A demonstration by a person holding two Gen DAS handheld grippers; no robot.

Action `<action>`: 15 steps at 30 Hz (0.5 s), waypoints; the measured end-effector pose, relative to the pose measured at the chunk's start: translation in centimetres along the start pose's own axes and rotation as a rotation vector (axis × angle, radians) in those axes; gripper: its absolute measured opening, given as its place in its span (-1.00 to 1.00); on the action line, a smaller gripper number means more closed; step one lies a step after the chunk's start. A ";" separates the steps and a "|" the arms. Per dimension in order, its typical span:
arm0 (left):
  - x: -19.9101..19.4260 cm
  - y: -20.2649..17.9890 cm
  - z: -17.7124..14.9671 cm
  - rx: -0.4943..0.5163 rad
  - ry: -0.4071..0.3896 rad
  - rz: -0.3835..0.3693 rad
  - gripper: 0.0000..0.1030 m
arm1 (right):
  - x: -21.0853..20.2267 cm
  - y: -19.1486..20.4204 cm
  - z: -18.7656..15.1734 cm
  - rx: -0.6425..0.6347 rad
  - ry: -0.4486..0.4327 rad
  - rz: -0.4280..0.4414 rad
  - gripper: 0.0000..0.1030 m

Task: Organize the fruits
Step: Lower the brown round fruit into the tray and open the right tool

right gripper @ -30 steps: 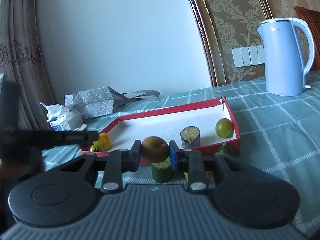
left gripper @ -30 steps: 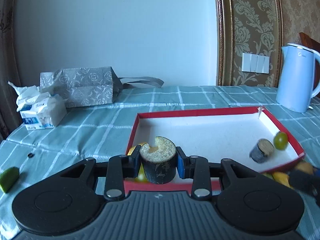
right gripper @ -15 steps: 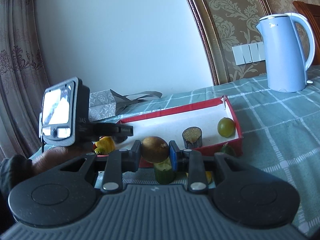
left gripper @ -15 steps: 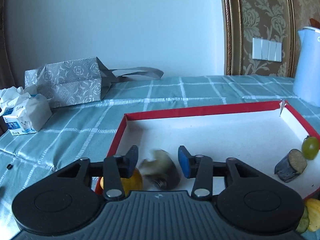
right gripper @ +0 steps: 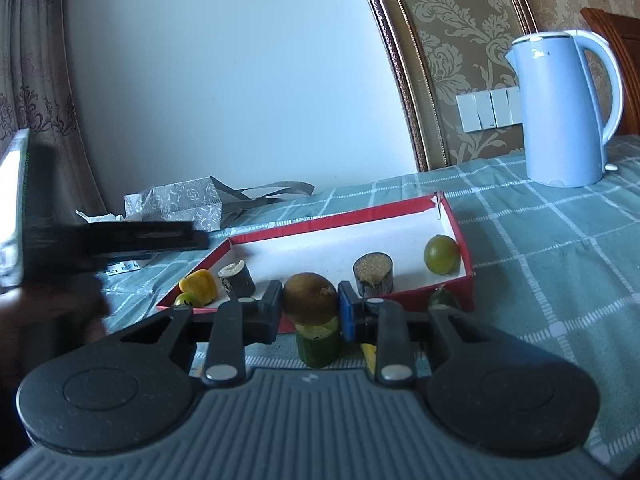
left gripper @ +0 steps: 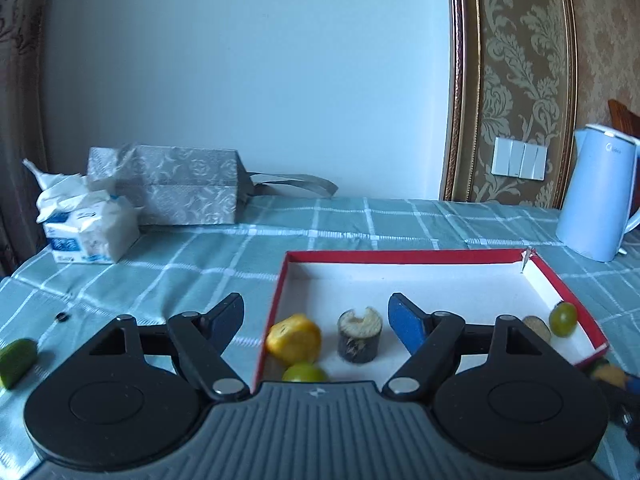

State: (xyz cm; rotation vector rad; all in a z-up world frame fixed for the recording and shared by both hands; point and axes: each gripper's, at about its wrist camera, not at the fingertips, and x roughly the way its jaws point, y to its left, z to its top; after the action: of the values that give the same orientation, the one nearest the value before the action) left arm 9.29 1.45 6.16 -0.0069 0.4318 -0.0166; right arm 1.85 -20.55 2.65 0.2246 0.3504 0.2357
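So my left gripper [left gripper: 316,320] has its jaws opening wide right now, and nothing is pinched in them. The dark stubby cylinder piece [left gripper: 359,335] with the pale grainy top stands upright on the white floor of the red tray [left gripper: 400,257], lined up with the gap between my fingers but touching neither pad. It sits in the tray's near-left corner. Just left of it, at the tray's left wall, is a yellow fruit [left gripper: 294,338], a bit blurred, and a small green fruit [left gripper: 304,373] sits in front of that one, by the near wall.

My right gripper [right gripper: 310,311] is clamped tight on a round brown fruit [right gripper: 311,295], held just outside the tray's near wall. Right under it, on the tablecloth [right gripper: 560,264], a green cylinder piece [right gripper: 320,340] stands upright.

Over at the tray's right end there's a second dark cylinder [right gripper: 373,277] and a round green fruit [right gripper: 441,255] beside it, both inside. Another green fruit [right gripper: 442,299] is just outside the near-right corner.

Well left of the tray a lime wedge [left gripper: 16,362] lies on the cloth. The blue kettle [right gripper: 564,108] stands well behind the tray's right end.
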 end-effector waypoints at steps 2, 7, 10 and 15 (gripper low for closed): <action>-1.7 1.3 -1.0 -0.009 -0.001 0.010 0.57 | 0.1 0.1 0.0 -0.002 0.009 0.004 -0.45; -4.8 4.9 -4.4 -0.069 -0.011 0.025 0.58 | 0.2 0.6 -0.1 -0.026 0.015 0.000 -0.46; -5.0 6.0 -5.9 -0.090 0.004 0.049 0.58 | 0.4 1.1 -0.1 -0.048 0.024 -0.011 -0.46; -4.7 6.2 -6.3 -0.081 -0.006 0.044 0.58 | 1.5 2.3 0.9 -0.085 0.040 -0.022 -0.46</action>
State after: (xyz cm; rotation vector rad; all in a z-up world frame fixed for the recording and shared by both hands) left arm 2.46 7.67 2.33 -0.0775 0.4260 0.0444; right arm 3.13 -18.12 3.59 0.1318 0.3819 0.2329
